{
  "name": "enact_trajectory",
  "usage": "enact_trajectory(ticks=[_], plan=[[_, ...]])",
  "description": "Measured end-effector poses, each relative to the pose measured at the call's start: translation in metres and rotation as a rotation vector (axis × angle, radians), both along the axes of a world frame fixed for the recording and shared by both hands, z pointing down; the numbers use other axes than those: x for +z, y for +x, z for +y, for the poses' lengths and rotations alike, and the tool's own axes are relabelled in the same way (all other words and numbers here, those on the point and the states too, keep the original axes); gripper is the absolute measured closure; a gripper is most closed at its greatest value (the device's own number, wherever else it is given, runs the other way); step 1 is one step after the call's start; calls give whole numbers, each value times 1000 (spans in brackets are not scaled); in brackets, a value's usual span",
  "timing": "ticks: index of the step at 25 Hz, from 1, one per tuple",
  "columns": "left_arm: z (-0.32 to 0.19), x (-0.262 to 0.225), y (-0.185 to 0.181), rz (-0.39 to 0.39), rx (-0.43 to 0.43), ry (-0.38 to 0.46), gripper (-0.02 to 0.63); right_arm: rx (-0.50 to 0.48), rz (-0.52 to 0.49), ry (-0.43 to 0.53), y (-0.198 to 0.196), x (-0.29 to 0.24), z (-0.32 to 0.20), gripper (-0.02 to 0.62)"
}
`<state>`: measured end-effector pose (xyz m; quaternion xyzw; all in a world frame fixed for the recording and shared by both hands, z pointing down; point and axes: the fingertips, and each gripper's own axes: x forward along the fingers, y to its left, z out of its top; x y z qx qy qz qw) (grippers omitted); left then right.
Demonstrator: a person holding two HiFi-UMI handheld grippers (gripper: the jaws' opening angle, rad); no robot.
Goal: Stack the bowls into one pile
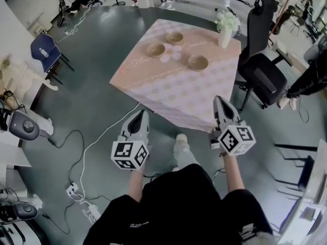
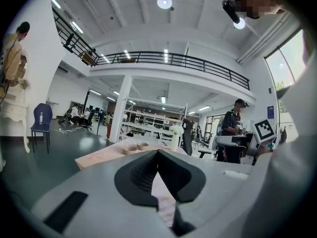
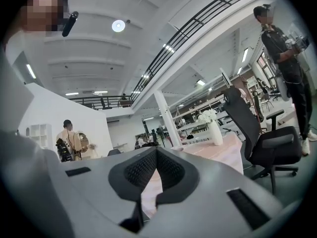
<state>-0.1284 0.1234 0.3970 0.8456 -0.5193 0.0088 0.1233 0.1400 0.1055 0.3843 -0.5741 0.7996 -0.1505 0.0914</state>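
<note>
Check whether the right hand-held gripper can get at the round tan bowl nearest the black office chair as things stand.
Probably not yet: the right hand-held gripper is shut, near the pink-clothed table's front corner, with the round tan bowl well beyond it. Nothing stands in between.

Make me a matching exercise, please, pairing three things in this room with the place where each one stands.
Things:
1. vase of white flowers
2. black office chair
3. blue chair

Places:
A. on the floor, far left of the table
B. on the table, at its right-hand corner
C. on the floor, just right of the table

Pairs: 1-B, 2-C, 3-A
</note>
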Motion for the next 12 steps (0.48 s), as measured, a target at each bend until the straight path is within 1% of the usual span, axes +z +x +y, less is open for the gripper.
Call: enact_trajectory(ticks=[5, 9, 12], plan=[[-40, 5, 10, -8, 6, -14, 609, 25, -15, -17, 14, 6, -42, 604], [-72, 10, 14, 1, 3, -38, 609, 24, -17, -57, 11, 11, -79, 604], [-99, 16, 18, 4, 8, -57, 609, 19, -9, -63, 14, 14, -109, 604]])
